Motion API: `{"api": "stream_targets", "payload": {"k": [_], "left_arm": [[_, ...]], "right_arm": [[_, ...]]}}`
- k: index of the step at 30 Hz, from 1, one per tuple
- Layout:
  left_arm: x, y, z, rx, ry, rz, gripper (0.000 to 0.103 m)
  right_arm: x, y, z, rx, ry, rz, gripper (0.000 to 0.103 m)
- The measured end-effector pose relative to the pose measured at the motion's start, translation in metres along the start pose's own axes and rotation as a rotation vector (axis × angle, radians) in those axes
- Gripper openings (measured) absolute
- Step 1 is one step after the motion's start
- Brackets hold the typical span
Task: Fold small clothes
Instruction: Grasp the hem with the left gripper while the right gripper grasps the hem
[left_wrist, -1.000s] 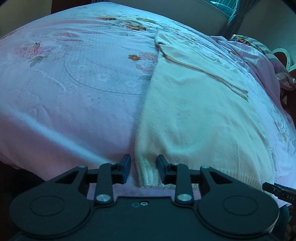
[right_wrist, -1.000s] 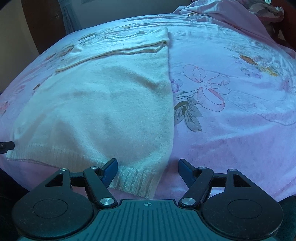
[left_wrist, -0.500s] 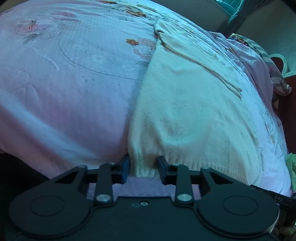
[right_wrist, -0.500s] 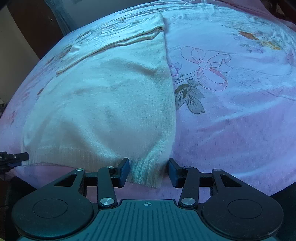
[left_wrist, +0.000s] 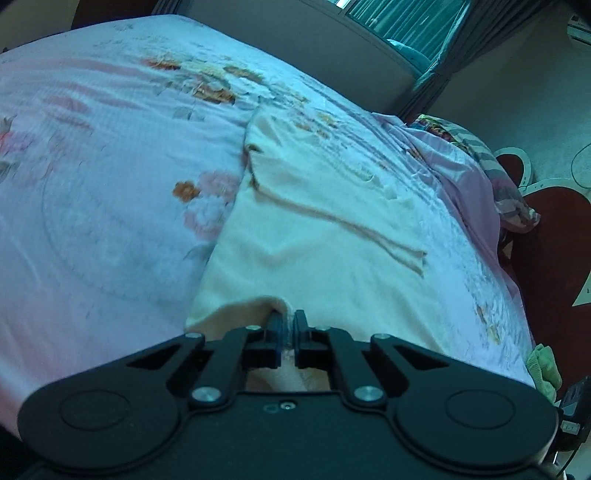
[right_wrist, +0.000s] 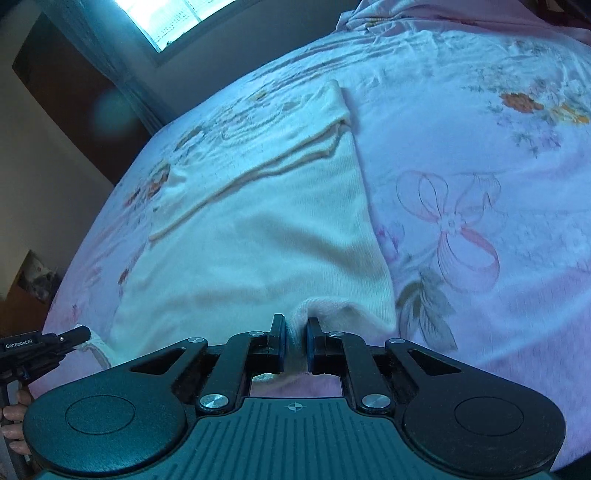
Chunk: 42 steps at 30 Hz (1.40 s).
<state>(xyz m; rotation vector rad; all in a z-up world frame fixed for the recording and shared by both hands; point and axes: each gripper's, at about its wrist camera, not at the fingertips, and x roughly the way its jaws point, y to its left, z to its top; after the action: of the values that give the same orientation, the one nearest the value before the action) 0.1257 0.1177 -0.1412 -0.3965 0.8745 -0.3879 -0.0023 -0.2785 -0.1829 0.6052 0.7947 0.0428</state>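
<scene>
Cream knit sweater (left_wrist: 325, 236): lying flat on the pink floral bedspread (left_wrist: 110, 166), sleeves folded across. Your left gripper (left_wrist: 287, 325) is clamped on its near hem corner; your right gripper (right_wrist: 295, 330) is pinched on the opposite hem corner, fabric bunched between the fingers.

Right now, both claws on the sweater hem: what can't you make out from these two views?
- Left wrist view: the hem of the sweater is hidden behind the left claw body.
- Right wrist view: hem between the corners is hidden by the right claw body.
- Both views: bedspread print is motion-blurred.
</scene>
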Motion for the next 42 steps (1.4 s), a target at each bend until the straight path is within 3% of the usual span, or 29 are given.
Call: {"api": "stream_targets", "payload": {"k": [6, 8, 10, 13, 14, 15, 16, 17, 18, 22, 25, 30, 32, 33, 34, 35, 36, 37, 42], "left_arm": [[0.051, -0.003, 0.045, 0.006, -0.026, 0.069, 0.004], [0.072, 0.000, 0.052, 0.028, 0.006, 0.104, 0.008], [0.087, 0.004, 0.054, 0.042, 0.061, 0.139, 0.019], [0.081, 0.008, 0.053, 0.061, 0.057, 0.125, 0.026], [0.076, 0.008, 0.052, 0.067, 0.043, 0.127, 0.028], [0.071, 0.009, 0.052, 0.073, 0.030, 0.138, 0.032], [0.066, 0.011, 0.053, 0.080, 0.020, 0.150, 0.037], [0.063, 0.013, 0.052, 0.083, 0.012, 0.156, 0.041], [0.060, 0.014, 0.053, 0.093, 0.006, 0.163, 0.045], [0.058, 0.008, 0.053, 0.194, 0.000, 0.177, 0.045], [0.065, -0.001, 0.051, 0.278, 0.005, 0.189, 0.045], [0.082, -0.006, 0.053, 0.327, 0.027, 0.179, 0.042], [0.089, -0.008, 0.052, 0.357, 0.042, 0.175, 0.038], [0.093, -0.008, 0.052, 0.367, 0.050, 0.174, 0.035], [0.095, -0.008, 0.052, 0.376, 0.053, 0.175, 0.029], [0.098, -0.007, 0.051, 0.386, 0.058, 0.178, 0.023], [0.101, -0.006, 0.051, 0.392, 0.069, 0.176, 0.010], [0.102, -0.006, 0.051, 0.397, 0.076, 0.167, 0.006], [0.101, -0.009, 0.049, 0.429, 0.087, 0.120, 0.003]], "right_arm": [[0.041, 0.001, 0.053, 0.024, -0.069, -0.053, 0.010], [0.063, -0.007, 0.065, 0.035, -0.033, -0.085, 0.011], [0.074, -0.014, 0.069, 0.056, -0.005, -0.086, 0.018], [0.069, -0.011, 0.069, 0.011, -0.033, -0.085, 0.022], [0.066, -0.011, 0.069, -0.002, -0.043, -0.084, 0.026], [0.063, -0.011, 0.068, -0.005, -0.053, -0.086, 0.042], [0.059, -0.012, 0.069, 0.000, -0.077, -0.099, 0.064], [0.055, -0.013, 0.069, 0.012, -0.107, -0.110, 0.072], [0.052, -0.016, 0.071, 0.021, -0.125, -0.107, 0.074], [0.048, -0.017, 0.074, 0.009, -0.124, -0.125, 0.074], [0.048, -0.006, 0.067, -0.093, -0.118, -0.156, 0.074], [0.053, 0.009, 0.055, -0.213, -0.112, -0.170, 0.074], [0.057, 0.013, 0.054, -0.252, -0.109, -0.165, 0.071], [0.059, 0.013, 0.056, -0.258, -0.104, -0.163, 0.062], [0.062, 0.012, 0.059, -0.257, -0.097, -0.160, 0.057], [0.066, 0.010, 0.062, -0.256, -0.092, -0.159, 0.057], [0.069, 0.009, 0.065, -0.258, -0.092, -0.164, 0.057], [0.073, 0.008, 0.068, -0.262, -0.085, -0.166, 0.057], [0.095, 0.007, 0.081, -0.339, -0.046, -0.167, 0.056]]}}
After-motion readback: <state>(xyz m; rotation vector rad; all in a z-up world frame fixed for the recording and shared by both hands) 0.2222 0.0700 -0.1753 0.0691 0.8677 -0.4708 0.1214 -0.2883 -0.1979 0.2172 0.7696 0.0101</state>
